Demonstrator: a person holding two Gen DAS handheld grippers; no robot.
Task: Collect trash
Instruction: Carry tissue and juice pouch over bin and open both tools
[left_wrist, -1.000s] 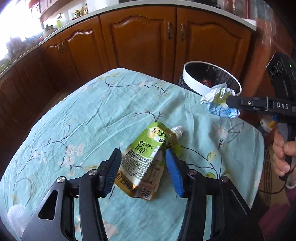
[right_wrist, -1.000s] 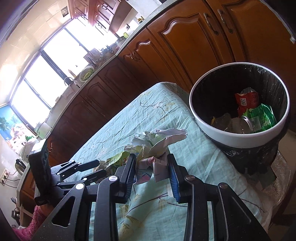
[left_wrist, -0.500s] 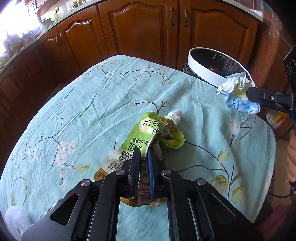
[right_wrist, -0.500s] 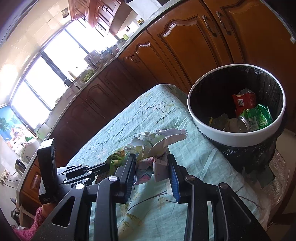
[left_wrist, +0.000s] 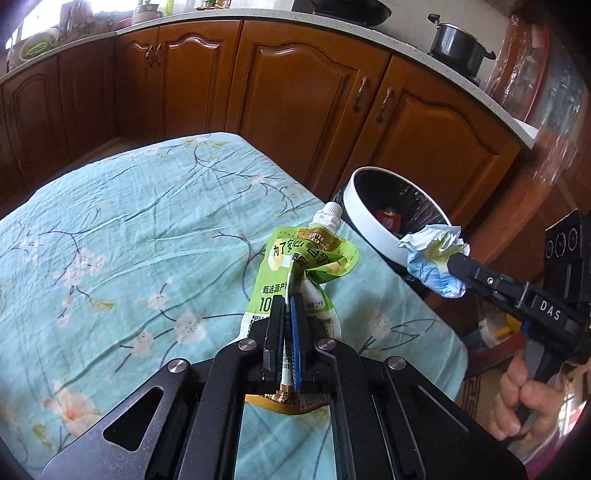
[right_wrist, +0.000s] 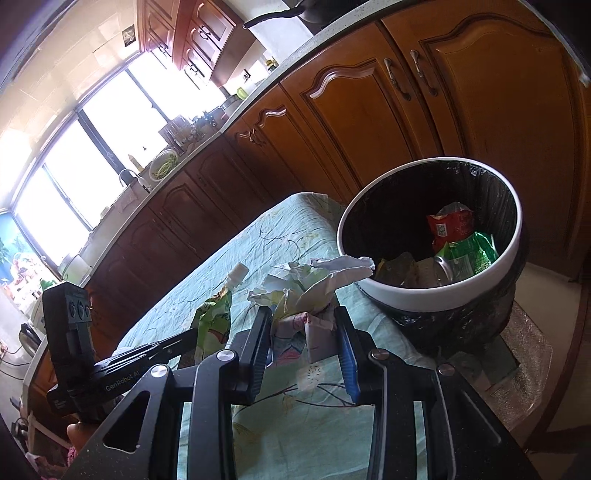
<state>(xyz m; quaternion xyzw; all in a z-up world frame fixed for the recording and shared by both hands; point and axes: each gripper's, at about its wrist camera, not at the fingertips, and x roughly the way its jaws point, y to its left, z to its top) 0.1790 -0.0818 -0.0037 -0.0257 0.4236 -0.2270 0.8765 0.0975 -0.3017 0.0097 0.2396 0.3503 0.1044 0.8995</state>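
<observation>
Two hand-held grippers carry trash toward a kitchen bin

The left hand-held gripper (left_wrist: 287, 306) is clamped on a crumpled green drink pouch (left_wrist: 303, 266) above the floral worktop (left_wrist: 129, 229); the right hand-held gripper (right_wrist: 304, 325) grips a wad of crumpled paper (right_wrist: 314, 280) just beside the white-rimmed trash bin (right_wrist: 436, 291), already holding wrappers.

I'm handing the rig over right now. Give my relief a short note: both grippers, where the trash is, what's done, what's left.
Left gripper: shut on the green drink pouch, held over the tablecloth.
Right gripper: shut on the crumpled paper wad, near the bin's rim.
Trash bin: beside the table, open, with red and green wrappers already inside.
Done: both pieces gripped.
Left: carry each over the bin and release, paper probably first since it's closer.
</observation>
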